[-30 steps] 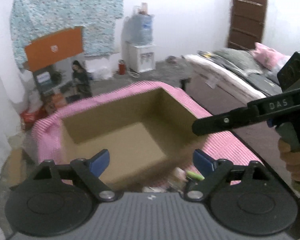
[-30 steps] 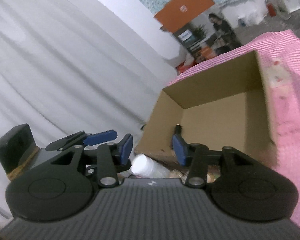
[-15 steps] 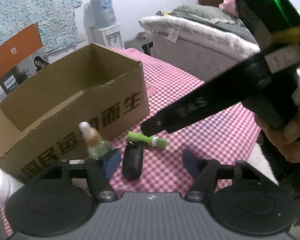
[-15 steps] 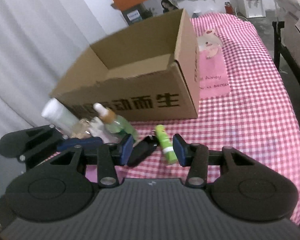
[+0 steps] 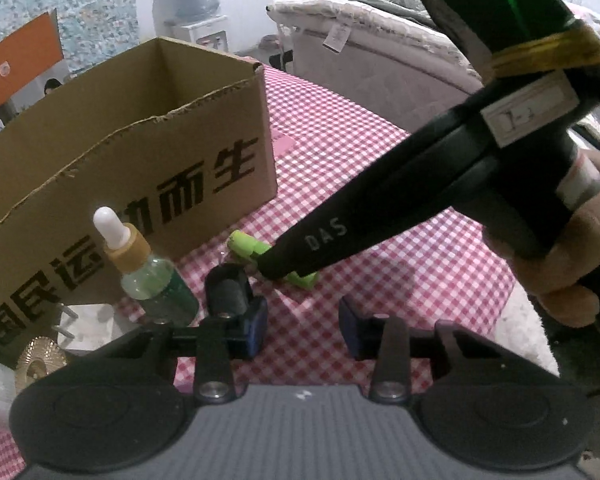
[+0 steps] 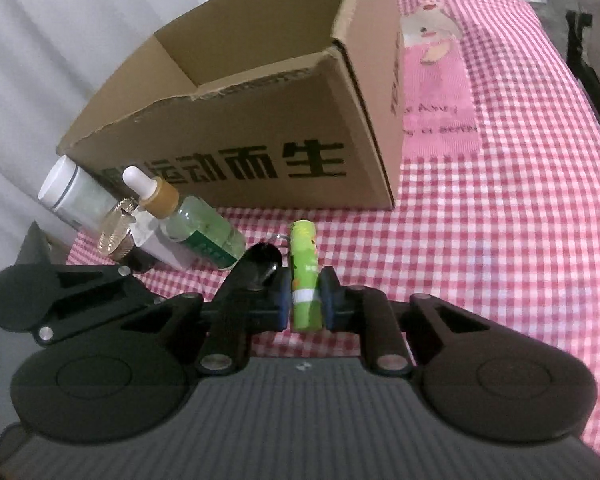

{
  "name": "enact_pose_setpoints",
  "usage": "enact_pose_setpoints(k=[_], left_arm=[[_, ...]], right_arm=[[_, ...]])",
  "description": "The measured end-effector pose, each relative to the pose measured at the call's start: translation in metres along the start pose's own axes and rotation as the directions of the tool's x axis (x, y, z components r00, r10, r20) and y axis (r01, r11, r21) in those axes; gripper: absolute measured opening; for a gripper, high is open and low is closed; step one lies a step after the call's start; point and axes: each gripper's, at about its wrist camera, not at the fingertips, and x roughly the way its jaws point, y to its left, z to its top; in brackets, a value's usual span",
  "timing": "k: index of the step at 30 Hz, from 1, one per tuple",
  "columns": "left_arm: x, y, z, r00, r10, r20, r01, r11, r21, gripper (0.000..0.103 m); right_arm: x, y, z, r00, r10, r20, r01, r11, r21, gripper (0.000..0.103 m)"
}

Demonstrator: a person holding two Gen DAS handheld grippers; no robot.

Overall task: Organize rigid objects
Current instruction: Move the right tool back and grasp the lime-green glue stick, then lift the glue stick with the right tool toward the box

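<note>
Right wrist view: my right gripper (image 6: 304, 306) has just been closing, and its jaws now clench the green tube (image 6: 305, 276) near its white band, the blue pads pressing on both sides. The tube lies on the pink checked tabletop (image 6: 500, 240), in front of the open cardboard box (image 6: 260, 120). Just left of the tube lies a black oval object (image 6: 260, 262), and further left stand a dropper bottle (image 6: 188, 220) with green liquid, a gold round thing (image 6: 116, 232) and a white cylinder (image 6: 68, 192) — all close together beside the box wall.

In the left wrist view my left gripper (image 5: 303, 330) has just been closing too, but its jaws are not pressing anything; only checked cloth shows between the blue pads. The black object (image 5: 226, 290) is just beside the left pad — I cannot tell if they touch. My right hand (image 5: 572, 264) holds the other gripper, whose tip covers the middle of the green tube.
</note>
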Motion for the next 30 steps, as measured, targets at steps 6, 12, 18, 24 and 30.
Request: enact_pose_setpoints(k=[6, 12, 18, 24, 30], left_arm=[[-0.001, -0.006, -0.003, 0.999, -0.030, -0.015, 0.030, 1.000, 0.000, 0.049], [0.004, -0.009, -0.005, 0.997, -0.047, -0.054, 0.047, 0.999, -0.010, 0.050], [0.008, -0.008, -0.004, 0.997, -0.050, -0.064, 0.049, 0.999, -0.017, 0.049], [0.011, -0.013, -0.004, 0.998, -0.039, -0.047, 0.039, 0.999, -0.009, 0.049], [0.010, -0.010, -0.002, 0.998, -0.047, -0.037, 0.046, 0.999, -0.027, 0.046]], right_arm=[[-0.020, -0.007, -0.026, 0.997, 0.073, -0.017, -0.070, 0.988, 0.135, 0.014], [-0.026, -0.013, -0.044, 0.987, 0.155, -0.035, -0.142, 0.961, 0.239, 0.014], [-0.025, -0.010, -0.045, 0.986, 0.158, -0.057, -0.141, 0.963, 0.232, 0.015], [-0.019, -0.009, -0.037, 0.982, 0.177, -0.068, -0.158, 0.963, 0.219, 0.015], [-0.022, -0.014, -0.042, 0.981, 0.193, -0.030, -0.180, 0.953, 0.243, 0.015]])
